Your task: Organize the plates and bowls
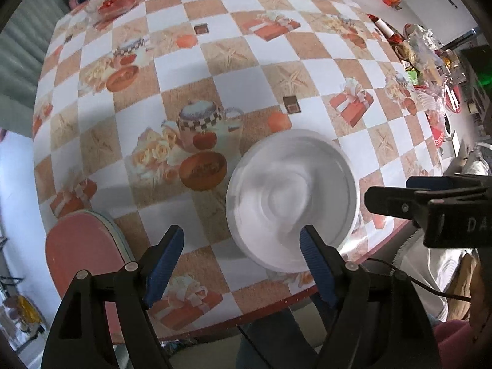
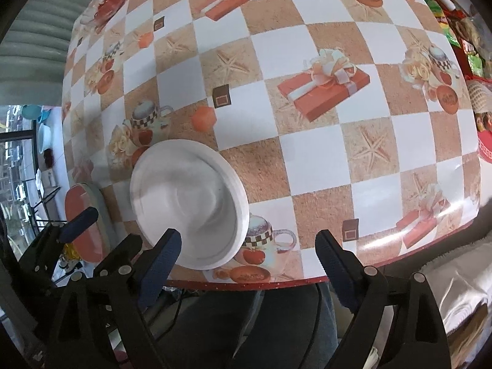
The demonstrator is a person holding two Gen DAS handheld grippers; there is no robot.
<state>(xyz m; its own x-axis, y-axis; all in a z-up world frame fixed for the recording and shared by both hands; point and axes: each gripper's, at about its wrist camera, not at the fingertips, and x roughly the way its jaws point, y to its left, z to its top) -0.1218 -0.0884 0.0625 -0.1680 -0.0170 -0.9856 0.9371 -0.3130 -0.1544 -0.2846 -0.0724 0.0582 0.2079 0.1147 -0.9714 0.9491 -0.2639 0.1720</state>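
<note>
Checkered tablecloth (image 1: 215,70) carries the white bowl (image 1: 292,200) near its front edge. Your left gripper (image 1: 243,264) and right gripper (image 2: 249,252) hang spread, empty; pink plates (image 1: 83,246) lie left, nearer your left gripper.

Both views are bright and evenly lit, with soft daylight and no hard shadows; faint grey shade lies on the table (image 1: 190,70) beside the white bowl (image 1: 292,200). A shiny streak of glare runs along the table's near right edge in the right wrist view. The bowl's inside looks smeared and blurred. Strong fisheye bending curves the checked cloth, and the picture corners fall to black. Far clutter past the table's edge is soft
</note>
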